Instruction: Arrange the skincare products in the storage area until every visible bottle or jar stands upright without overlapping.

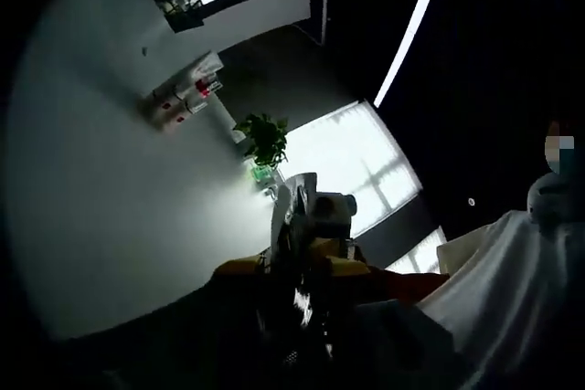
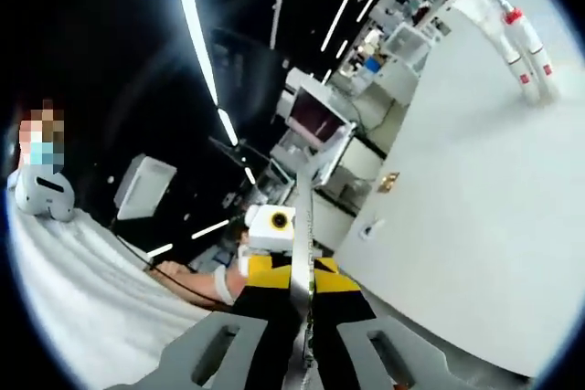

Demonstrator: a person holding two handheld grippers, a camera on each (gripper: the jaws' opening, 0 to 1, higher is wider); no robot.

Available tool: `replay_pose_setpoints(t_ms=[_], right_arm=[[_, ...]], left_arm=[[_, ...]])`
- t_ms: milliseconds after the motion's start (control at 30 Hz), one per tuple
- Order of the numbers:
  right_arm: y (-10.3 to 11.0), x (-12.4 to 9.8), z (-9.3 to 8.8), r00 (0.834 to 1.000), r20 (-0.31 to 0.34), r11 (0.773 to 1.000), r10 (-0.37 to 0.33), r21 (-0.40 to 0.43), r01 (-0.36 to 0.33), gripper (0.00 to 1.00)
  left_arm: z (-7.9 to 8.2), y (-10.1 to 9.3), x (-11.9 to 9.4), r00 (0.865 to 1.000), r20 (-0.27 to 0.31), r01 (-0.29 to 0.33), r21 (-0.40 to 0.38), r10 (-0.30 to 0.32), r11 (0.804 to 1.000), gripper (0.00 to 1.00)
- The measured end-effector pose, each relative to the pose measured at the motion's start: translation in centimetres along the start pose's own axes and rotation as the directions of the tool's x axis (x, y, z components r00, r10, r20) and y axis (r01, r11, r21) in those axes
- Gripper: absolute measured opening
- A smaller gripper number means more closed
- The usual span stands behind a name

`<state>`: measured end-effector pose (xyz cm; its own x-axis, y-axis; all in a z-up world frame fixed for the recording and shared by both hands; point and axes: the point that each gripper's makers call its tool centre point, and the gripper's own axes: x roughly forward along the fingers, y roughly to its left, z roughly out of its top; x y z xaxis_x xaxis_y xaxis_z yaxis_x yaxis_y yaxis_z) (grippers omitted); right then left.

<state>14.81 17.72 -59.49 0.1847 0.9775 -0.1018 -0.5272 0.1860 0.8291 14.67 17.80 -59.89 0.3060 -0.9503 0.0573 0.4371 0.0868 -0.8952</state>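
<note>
Dark room with ceiling light strips [image 2: 196, 34] surrounded both views. Skincare bottles [image 2: 526, 47] stood far up and right of the right gripper [image 2: 304, 312], whose jaws looked pressed together. Whether the left gripper [image 1: 297, 253] was clenched or released could not be told; a potted plant [image 1: 265, 139] sat above its jaws.

Both views tilt steeply upward, sharing a white wall [image 1: 110, 207] and ceiling lights [image 2: 196, 34].
</note>
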Motion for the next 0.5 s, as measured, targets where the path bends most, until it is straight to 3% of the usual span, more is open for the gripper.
replay_pose_setpoints(t_ms=[133,267,367,500], right_arm=[[0.2,-0.1,0.9,0.998,0.07,0.999,-0.002,0.044,-0.001,0.0],[0.1,-0.1,0.7,0.997,0.079,0.999,-0.027,0.045,0.023,0.0],[0.3,0.2,0.7,0.996,0.086,0.999,-0.03,0.045,0.026,0.0],[0.6,0.5,0.8,0.995,0.101,0.998,-0.01,0.069,0.003,0.01]], left_arm=[[-0.2,-0.1,0.0,1.0,-0.008,-0.005,-0.001,0.005,1.0,0.08],[-0.1,-0.7,-0.7,1.0,-0.012,0.02,-0.024,-0.02,1.0,0.0],[0.1,-1.0,-0.9,1.0,-0.008,0.013,0.007,-0.013,1.0,0.0],[0.3,-1.1,-1.3,1.0,-0.001,0.03,-0.026,-0.03,0.999,0.0]])
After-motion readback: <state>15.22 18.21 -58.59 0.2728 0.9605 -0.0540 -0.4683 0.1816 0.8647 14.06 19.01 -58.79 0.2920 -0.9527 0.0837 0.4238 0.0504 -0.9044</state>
